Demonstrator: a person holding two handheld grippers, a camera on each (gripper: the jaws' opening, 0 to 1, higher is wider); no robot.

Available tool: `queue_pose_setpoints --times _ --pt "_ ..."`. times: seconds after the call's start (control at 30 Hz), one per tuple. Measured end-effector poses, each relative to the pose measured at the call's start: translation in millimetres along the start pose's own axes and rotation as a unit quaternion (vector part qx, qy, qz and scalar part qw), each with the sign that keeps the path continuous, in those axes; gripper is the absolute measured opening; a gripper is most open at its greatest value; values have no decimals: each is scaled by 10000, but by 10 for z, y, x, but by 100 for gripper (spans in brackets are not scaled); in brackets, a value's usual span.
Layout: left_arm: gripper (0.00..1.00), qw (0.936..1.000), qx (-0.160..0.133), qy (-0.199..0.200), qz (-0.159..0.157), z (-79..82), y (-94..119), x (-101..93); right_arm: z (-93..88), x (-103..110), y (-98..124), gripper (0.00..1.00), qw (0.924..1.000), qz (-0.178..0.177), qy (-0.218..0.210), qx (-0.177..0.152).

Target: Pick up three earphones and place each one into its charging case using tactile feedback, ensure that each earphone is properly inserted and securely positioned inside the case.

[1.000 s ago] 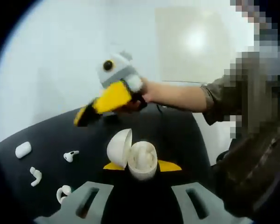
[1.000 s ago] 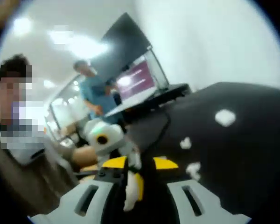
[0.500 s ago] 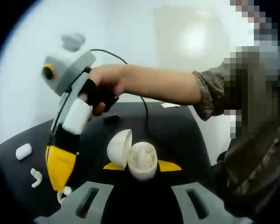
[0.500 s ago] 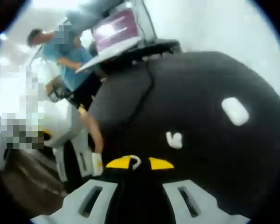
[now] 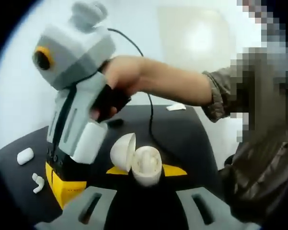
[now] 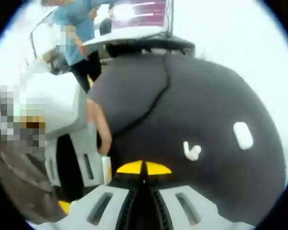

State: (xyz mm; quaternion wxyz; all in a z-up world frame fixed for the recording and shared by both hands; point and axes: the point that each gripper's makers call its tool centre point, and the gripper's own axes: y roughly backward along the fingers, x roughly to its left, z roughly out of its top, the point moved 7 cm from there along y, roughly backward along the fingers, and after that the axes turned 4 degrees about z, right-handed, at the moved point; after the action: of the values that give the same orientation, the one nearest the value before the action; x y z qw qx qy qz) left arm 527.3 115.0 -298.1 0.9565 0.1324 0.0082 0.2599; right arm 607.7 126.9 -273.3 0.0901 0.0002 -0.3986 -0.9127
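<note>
**Right tongs down at the table's near-left edge, case held open by the left**

The open charging case (image 5: 143,164) sits gripped between the left gripper's (image 5: 146,171) yellow tips, lid tipped up to the left, cavity facing the camera. Loose on the black table (image 5: 182,132) toward its left edge lie one earphone (image 5: 37,181) and, farther out, a small white capsule-shaped piece (image 5: 24,155).

In the left gripper view the right gripper (image 5: 67,184) points straight down beside that earphone, its tips on or just above the table. In its own view the yellow tips (image 6: 144,168) meet with no gap, and whether anything is pinched there cannot be told.

The visible earphone (image 6: 192,151) lies ahead and right of those tips, stem roughly along the jaw line. The right hand is the nearer one, so the next pick likely falls to it.
</note>
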Motion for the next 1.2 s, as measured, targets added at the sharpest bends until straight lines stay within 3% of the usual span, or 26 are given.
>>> queue_pose_setpoints --times 0.23,0.33,0.43,0.6,0.77,0.87,1.0,1.1,1.2 --pt "20 10000 8 5 36 -5 -1 13 25 -122 184 3 9952 -252 -360 -877" --pt "20 10000 16 22 53 -9 -1 17 30 -176 429 3 9894 -522 -481 -1266" --pt "20 10000 24 49 53 -41 31 145 -75 -202 613 3 9845 -678 -566 -1517" --pt "20 10000 28 66 33 -84 83 316 -369 -256 884 3 9749 -1055 -898 -1741" --pt "20 10000 28 68 37 -111 112 407 -714 -279 1098 4 9721 -1398 -958 -1619" --pt "20 10000 25 59 36 -132 137 476 -977 -296 1132 4 9709 -1437 -1072 -1586" --pt "20 10000 33 77 23 -139 142 486 -1165 -281 1151 4 9710 -1349 -1219 -1550" --pt "20 10000 36 44 61 -121 121 412 -1148 -263 1189 4 9681 -1239 -1354 -1708" --pt "20 10000 25 -10 85 -119 128 422 -847 -247 1188 5 9687 -902 -1181 -1987"
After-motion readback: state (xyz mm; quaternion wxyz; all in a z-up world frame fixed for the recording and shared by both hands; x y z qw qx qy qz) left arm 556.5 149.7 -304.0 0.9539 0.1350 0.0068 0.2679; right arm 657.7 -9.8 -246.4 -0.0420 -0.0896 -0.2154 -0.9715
